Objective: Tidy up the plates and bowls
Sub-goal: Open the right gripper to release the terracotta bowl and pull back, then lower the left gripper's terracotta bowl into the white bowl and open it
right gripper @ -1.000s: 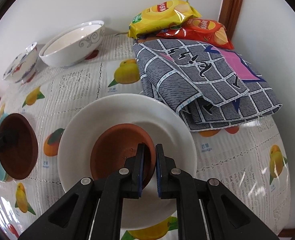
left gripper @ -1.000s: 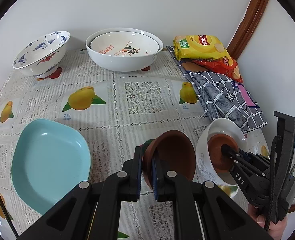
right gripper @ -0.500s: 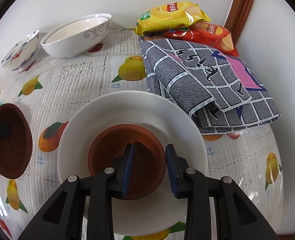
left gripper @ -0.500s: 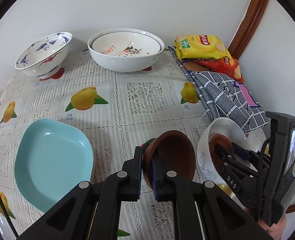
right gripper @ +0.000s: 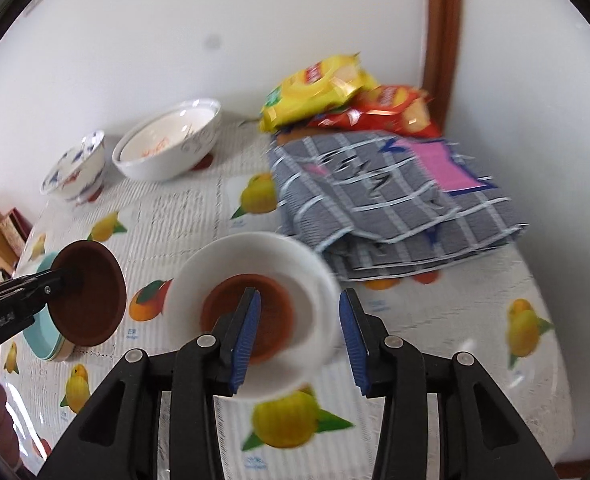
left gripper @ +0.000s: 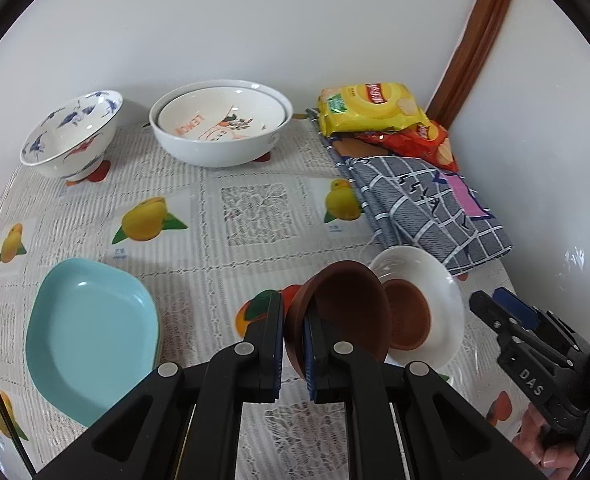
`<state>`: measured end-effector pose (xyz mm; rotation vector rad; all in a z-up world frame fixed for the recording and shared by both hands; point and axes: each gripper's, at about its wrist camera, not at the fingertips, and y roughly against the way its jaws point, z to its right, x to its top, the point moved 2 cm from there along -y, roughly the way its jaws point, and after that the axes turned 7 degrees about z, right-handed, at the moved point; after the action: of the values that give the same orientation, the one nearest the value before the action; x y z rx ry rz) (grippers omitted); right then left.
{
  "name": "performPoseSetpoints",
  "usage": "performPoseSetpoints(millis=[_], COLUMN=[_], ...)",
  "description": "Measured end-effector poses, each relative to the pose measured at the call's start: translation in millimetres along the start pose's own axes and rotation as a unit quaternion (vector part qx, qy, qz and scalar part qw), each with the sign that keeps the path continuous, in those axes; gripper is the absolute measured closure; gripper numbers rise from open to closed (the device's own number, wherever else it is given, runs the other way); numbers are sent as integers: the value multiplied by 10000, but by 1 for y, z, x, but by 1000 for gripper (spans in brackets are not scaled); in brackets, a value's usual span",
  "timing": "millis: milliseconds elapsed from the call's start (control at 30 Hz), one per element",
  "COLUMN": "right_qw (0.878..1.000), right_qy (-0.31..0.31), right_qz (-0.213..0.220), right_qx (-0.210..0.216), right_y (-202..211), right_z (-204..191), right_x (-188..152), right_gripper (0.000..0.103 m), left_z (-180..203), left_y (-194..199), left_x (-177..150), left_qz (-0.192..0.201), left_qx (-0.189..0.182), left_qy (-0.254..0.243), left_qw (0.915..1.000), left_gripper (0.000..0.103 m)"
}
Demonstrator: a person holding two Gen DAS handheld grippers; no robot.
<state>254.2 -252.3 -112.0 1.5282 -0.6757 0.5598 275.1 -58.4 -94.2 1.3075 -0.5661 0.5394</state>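
The right gripper has just spread its fingers and lifted away, leaving 1 brown saucer inside the white bowl on the bench. The left gripper pinches a second brown saucer, likely stacking next.

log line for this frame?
left hand-held gripper: shut on brown dish | right hand-held gripper: just opened, empty | second brown dish: in white plate
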Motion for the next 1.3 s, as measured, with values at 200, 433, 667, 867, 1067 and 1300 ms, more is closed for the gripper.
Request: performPoseSetpoints(millis=[200, 433, 667, 867, 1067, 1300], right_qw=[9991, 9972, 9939, 9915, 9907, 9900], right_qy=[-209, -498, -826, -1028, -1114, -1193], right_qz=[191, 171, 188, 51, -84, -135], right_qx=[-310, -536, -700, -800, -777, -746], right_y=[26, 43, 52, 51, 42, 43], right_z=[41, 83, 114, 130, 135, 140], right_x=[-7, -30, -49, -66, -73, -78], right_gripper=[62, 62, 62, 62, 62, 62], left_z=[30, 60, 76, 79, 78, 75], left_y=[-2, -24, -51, -66, -76, -81], left_x=[3, -3, -10, -14, -18, -19], left_qz=[33, -147, -327, -469, -551, -634], left_qx=[-196, -368, -296, -283, -279, -432], left_qy=[-162, -240, -305, -271, -162, 5], left_qw=[9997, 9989, 9986, 9981, 9980, 9971], left_gripper=[94, 94, 94, 94, 93, 93])
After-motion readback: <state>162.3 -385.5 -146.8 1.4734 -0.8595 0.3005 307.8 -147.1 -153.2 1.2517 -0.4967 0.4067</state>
